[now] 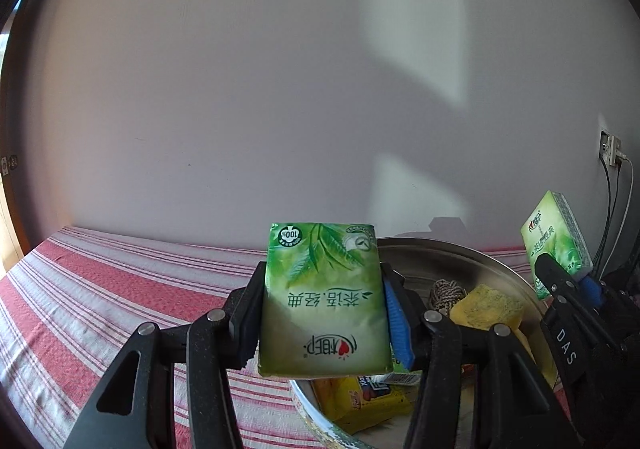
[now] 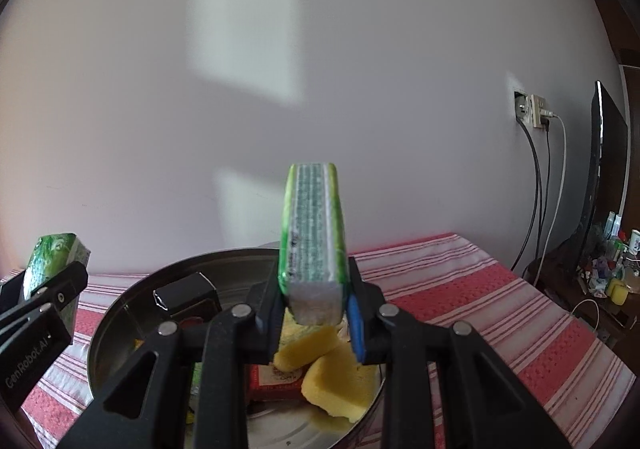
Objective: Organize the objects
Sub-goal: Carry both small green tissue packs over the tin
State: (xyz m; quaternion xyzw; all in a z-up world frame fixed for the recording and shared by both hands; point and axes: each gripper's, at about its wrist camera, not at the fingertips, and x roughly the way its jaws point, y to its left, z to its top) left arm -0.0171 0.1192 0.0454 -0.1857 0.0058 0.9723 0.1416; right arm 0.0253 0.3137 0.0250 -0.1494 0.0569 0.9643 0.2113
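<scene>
While two green tissue packs are lifted above the metal bowl [image 2: 120, 313], the left gripper [image 1: 324, 313] clamps one tissue pack [image 1: 324, 297] and the right gripper [image 2: 316, 301] clamps the other pack [image 2: 314, 237], over two yellow sponges [image 2: 320, 365] below.

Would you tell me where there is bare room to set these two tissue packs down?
Bare striped cloth lies left of the metal basin, and more lies to its right. The basin itself is crowded with sponges and packets.
</scene>
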